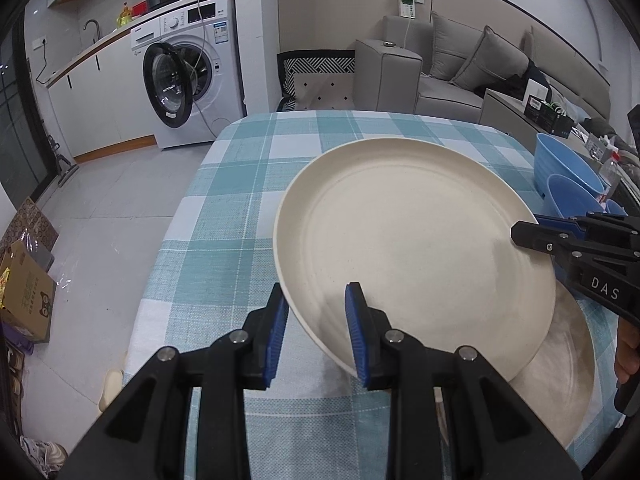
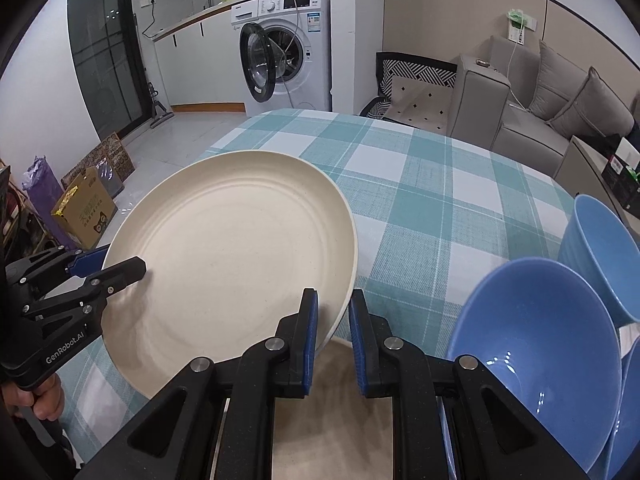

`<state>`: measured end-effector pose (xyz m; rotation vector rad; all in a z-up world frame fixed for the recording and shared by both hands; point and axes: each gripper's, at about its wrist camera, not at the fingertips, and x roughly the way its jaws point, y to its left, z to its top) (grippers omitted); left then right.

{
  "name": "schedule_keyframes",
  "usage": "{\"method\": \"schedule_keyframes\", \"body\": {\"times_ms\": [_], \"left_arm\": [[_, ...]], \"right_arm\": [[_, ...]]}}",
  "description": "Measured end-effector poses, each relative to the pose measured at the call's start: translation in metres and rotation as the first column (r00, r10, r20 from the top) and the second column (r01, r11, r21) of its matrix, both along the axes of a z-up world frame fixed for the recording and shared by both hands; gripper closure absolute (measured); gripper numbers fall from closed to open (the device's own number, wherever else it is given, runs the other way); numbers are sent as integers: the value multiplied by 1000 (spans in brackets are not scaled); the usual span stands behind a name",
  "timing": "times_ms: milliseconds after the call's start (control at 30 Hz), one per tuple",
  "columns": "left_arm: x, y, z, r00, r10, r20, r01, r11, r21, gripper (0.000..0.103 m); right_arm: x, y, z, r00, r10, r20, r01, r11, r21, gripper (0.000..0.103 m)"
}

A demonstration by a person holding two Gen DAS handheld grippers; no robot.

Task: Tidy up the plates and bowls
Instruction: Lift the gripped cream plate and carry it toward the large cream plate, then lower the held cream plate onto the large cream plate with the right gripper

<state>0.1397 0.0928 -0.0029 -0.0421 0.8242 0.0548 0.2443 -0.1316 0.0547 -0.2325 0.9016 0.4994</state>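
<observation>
Cream plate (image 1: pixel 408 240) clamped between both claws

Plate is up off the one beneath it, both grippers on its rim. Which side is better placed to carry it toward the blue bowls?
Probably right. The right gripper clamps the cream plate on the rim nearest the blue bowls; the left gripper holds the far rim.
</observation>
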Motion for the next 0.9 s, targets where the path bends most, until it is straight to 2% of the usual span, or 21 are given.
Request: {"method": "schedule_keyframes", "body": {"times_ms": [500,900], "left_arm": [[-8,-29,3,998,-66,-2,66,998,25,76],[-27,-43,3,997,-80,4,80,996,43,76]], "right_arm": [[-23,-38,7,999,-46,4,46,998,44,87],[-45,-57,7,999,-42,5,42,996,75,87]]}}
